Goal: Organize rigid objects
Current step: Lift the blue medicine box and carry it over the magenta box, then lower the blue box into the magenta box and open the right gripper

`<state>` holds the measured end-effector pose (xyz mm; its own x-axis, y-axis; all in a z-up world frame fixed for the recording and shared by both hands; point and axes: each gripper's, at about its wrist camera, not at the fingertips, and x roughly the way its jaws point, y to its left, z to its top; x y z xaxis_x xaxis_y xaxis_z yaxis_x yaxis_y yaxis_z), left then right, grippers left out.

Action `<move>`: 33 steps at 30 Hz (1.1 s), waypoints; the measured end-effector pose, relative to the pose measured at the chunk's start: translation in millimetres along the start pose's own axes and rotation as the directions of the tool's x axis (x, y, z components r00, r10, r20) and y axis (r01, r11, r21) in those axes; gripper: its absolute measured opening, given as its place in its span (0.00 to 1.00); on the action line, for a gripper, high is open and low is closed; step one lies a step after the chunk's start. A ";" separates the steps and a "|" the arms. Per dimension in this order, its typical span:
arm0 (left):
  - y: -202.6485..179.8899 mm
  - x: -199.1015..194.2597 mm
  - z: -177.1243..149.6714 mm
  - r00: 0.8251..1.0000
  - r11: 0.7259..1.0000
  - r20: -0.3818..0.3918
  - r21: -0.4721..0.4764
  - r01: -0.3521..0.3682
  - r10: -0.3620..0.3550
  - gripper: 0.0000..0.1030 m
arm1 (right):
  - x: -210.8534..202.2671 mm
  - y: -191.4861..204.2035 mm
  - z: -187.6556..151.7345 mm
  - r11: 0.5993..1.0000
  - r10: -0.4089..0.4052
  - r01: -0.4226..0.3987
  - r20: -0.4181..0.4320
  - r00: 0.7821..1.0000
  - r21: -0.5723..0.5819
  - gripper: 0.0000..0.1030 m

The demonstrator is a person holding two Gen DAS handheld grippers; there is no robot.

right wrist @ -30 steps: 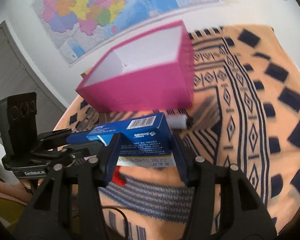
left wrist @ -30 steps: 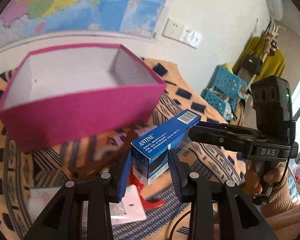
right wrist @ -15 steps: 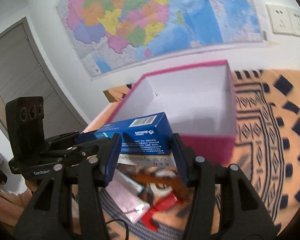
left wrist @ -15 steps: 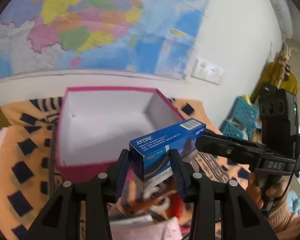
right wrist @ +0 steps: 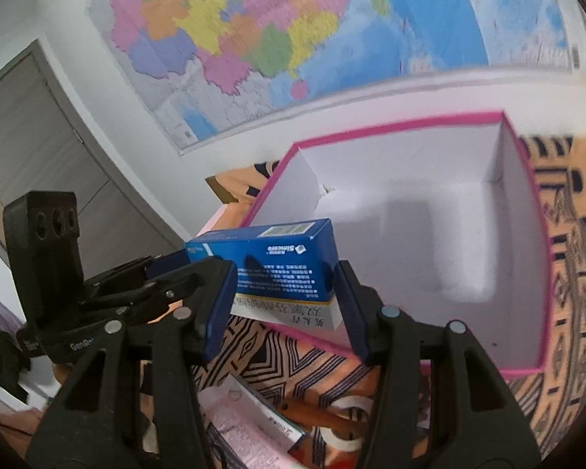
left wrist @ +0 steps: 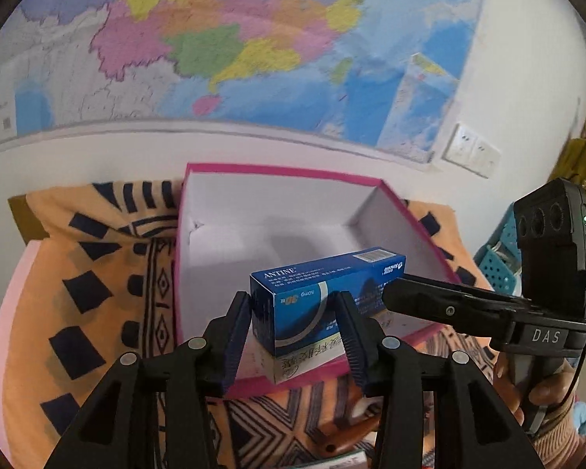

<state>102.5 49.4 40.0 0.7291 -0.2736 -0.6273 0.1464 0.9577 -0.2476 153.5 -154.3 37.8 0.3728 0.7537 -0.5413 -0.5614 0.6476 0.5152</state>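
Both the left tool (left wrist: 297,326) and the right tool (right wrist: 285,299) clamped opposite ends of the blue rectangular cardboard medicine carton (left wrist: 312,305), held level above the near edge of the open pink cardboard box with white lining (left wrist: 254,230). The box rested on an orange patterned blanket (left wrist: 97,273).

A home room, probably a bedroom or study. A large colourful wall map (left wrist: 230,43) fills the top of the frame, white wall sockets (left wrist: 472,150) sit at right, a grey door (right wrist: 39,148) stands at left, and an orange patterned blanket (left wrist: 97,281) covers the lower surface.
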 end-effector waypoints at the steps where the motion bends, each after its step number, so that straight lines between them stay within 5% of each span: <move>1: 2.1 2.7 0.2 1.000 1.000 -0.006 -0.001 -0.006 0.006 0.43 | 5.4 -3.7 0.4 1.000 0.007 -0.007 -0.011 1.000 0.017 0.53; 10: 20.9 29.1 0.8 0.994 0.997 -0.095 -0.064 -0.053 0.046 0.43 | 45.1 -15.1 -3.0 0.997 -0.040 0.046 -0.111 0.993 0.054 0.53; 16: 22.0 17.6 -1.8 0.998 0.996 -0.050 -0.074 -0.050 0.046 0.42 | 49.4 -16.6 -1.2 0.996 -0.074 0.079 -0.116 0.990 0.038 0.53; 27: -13.9 -21.3 -32.5 0.998 0.997 0.043 0.059 0.052 -0.054 0.52 | -4.6 -11.7 -18.5 0.996 -0.083 0.083 -0.021 0.996 -0.034 0.53; 33: -28.7 -25.8 -53.3 0.994 0.991 0.015 0.089 0.104 -0.106 0.60 | -52.3 -13.2 -39.5 0.994 -0.093 0.096 0.056 0.994 -0.058 0.54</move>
<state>43.9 24.3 23.9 0.7197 -0.3719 -0.5862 0.2805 0.9282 -0.2445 112.2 -206.7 33.0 0.4643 0.6952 -0.5488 -0.5647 0.7097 0.4213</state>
